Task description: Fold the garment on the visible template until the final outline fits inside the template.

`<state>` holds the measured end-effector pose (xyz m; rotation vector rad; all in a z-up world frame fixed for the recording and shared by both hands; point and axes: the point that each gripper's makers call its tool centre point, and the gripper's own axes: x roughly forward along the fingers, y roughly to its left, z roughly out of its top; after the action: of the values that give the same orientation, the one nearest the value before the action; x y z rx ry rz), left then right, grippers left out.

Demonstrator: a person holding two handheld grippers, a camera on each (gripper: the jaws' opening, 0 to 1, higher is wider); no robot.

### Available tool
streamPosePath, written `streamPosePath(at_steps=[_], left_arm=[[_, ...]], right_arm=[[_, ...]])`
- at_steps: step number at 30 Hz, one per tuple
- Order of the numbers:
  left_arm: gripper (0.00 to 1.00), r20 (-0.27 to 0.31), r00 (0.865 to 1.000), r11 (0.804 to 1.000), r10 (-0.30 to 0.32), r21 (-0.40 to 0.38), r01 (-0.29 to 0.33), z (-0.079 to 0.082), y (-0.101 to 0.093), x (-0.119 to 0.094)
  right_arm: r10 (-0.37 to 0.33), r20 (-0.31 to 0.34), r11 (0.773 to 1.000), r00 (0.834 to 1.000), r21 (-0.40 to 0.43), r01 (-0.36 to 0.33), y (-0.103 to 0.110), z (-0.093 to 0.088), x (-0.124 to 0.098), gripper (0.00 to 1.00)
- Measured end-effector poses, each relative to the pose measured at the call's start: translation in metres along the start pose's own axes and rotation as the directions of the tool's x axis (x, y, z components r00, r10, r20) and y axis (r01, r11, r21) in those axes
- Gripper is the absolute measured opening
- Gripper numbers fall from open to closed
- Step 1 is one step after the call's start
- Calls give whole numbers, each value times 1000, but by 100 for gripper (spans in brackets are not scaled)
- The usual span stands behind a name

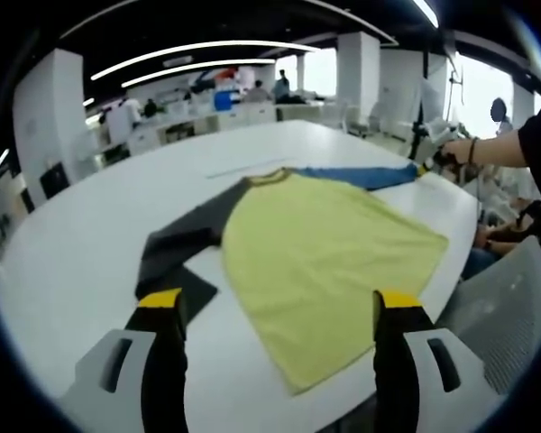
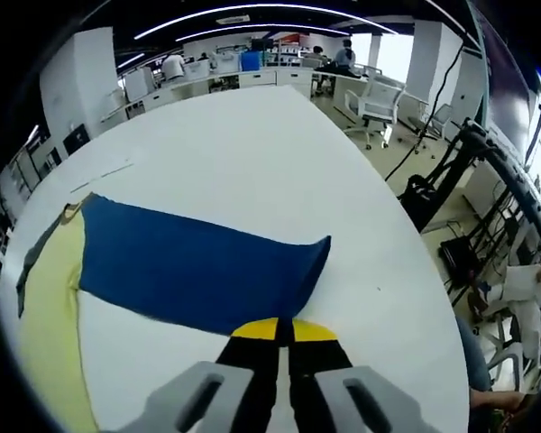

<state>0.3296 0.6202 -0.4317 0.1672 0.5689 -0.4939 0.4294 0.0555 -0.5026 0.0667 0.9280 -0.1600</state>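
Right, quick pass.
left hand-held gripper [image 1: 281, 302]: jaws spread wide, black with yellow tips, grey housings at the base; holds nothing, hovers above the near end of the garment without touching it.
right hand-held gripper [image 2: 283, 330]: jaws pressed together, yellow tips meeting at the near edge of the blue sleeve [image 2: 198, 264]; looks pinched on the fabric edge, though the contact itself is hidden under the tips. In the left gripper view it sits far off at the sleeve end [image 1: 430, 163], held by a person's hand [image 1: 453, 150].
garment: raglan shirt [image 1: 329, 257] lying flat on the worktop [image 1: 81, 262], yellow body, one dark grey sleeve [image 1: 185, 236], one blue sleeve stretched out straight; olive-yellow collar band [image 1: 270, 177].
fabric: soft matte knit, few wrinkles; body roughly rectangular, hem corner pointing toward the left gripper.
template: dark patch [image 1: 191, 290] just beside the grey sleeve cuff, partly behind the left jaw; cannot tell if that is it.
worktop: smooth white, glossy, rounded edge.
background: office desks, white swivel chair [image 2: 377, 101], ceiling strip lights [image 1: 207, 54].
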Motion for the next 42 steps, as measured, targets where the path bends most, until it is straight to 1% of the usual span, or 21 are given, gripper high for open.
streamPosePath(at_steps=[3,7,10,17,20,24,30,35,42], left_arm=[[81,2,1000,1000,1,3,-1,0,1,-1],[81,-6,1000,1000,-9,-5,9,-2,0,-1],[82,-2,1000,1000,-11,-2,11,-2,0,-2],[81,4,1000,1000,2,-11,-2,-6,4,-7],[81,7,1000,1000,7,-15,-7,-6,5,-9],[81,4,1000,1000,17,-20,-17,-9,8,-10],[81,8,1000,999,18,-29,-18,-9,8,-11],[81,9,1000,999,19,-30,-18,-9,8,-11],[82,19,1000,999,10,-48,-9,-7,6,-10]], right_arm=[[13,4,1000,1000,-5,-13,7,5,-3,0],[14,-2,1000,1000,-3,-14,13,6,-4,0],[28,-3,1000,1000,-14,-28,22,8,-5,0],[62,5,997,998,-54,-62,44,18,-9,0],[91,4,994,996,-64,-91,54,23,-8,0],[109,6,990,994,-85,-109,62,28,-8,0],[151,15,982,988,-114,-148,79,40,-8,0],[176,-1,971,984,-165,-174,93,44,-6,0],[209,-3,957,978,-205,-205,113,51,-7,0]])
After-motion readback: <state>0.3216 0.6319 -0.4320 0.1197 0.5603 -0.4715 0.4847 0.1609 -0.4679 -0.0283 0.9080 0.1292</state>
